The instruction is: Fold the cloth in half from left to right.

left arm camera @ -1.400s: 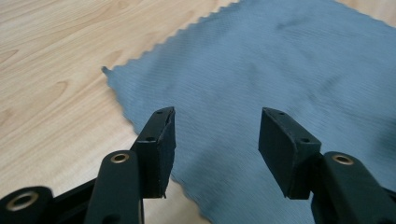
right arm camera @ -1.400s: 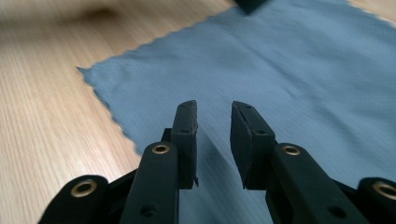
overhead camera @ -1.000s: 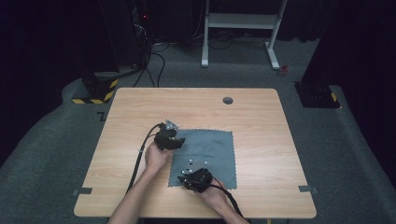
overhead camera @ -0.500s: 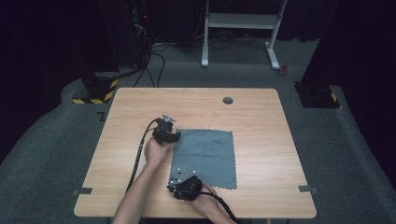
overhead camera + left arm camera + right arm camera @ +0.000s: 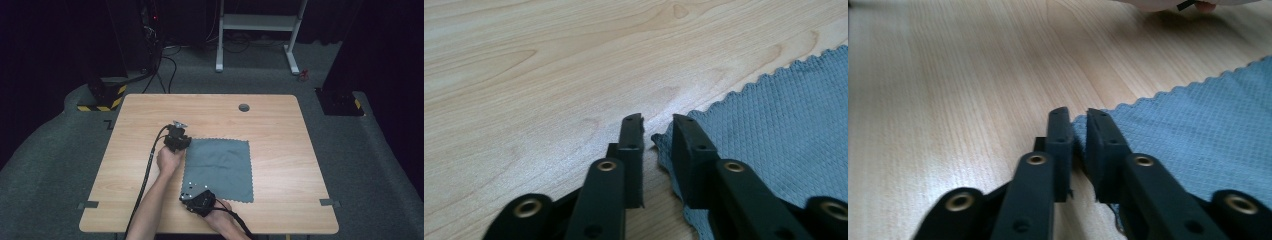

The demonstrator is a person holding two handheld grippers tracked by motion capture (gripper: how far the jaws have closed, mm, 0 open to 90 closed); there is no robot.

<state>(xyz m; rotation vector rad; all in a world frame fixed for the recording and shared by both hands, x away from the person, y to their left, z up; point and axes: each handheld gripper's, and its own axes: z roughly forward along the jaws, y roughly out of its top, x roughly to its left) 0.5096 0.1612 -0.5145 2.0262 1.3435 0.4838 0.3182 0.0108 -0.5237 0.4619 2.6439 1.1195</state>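
A grey-blue cloth (image 5: 220, 162) lies flat on the wooden table (image 5: 280, 125). My left gripper (image 5: 183, 143) is at the cloth's far left corner. In the left gripper view its jaws (image 5: 656, 122) stand a little apart, with the corner tip of the cloth (image 5: 774, 125) lying on the table between them. My right gripper (image 5: 188, 196) is at the near left corner. In the right gripper view it (image 5: 1078, 117) is pinched on that corner of the cloth (image 5: 1198, 125).
A small round grommet hole (image 5: 243, 107) sits near the table's far edge. Bare wood surrounds the cloth on all sides. Cables trail from both grippers toward the near edge. The other hand (image 5: 1173, 5) shows at the top of the right gripper view.
My right gripper has slid left and nearer, to the cloth's near left corner. The left gripper has shifted slightly farther along the left edge to the far corner.
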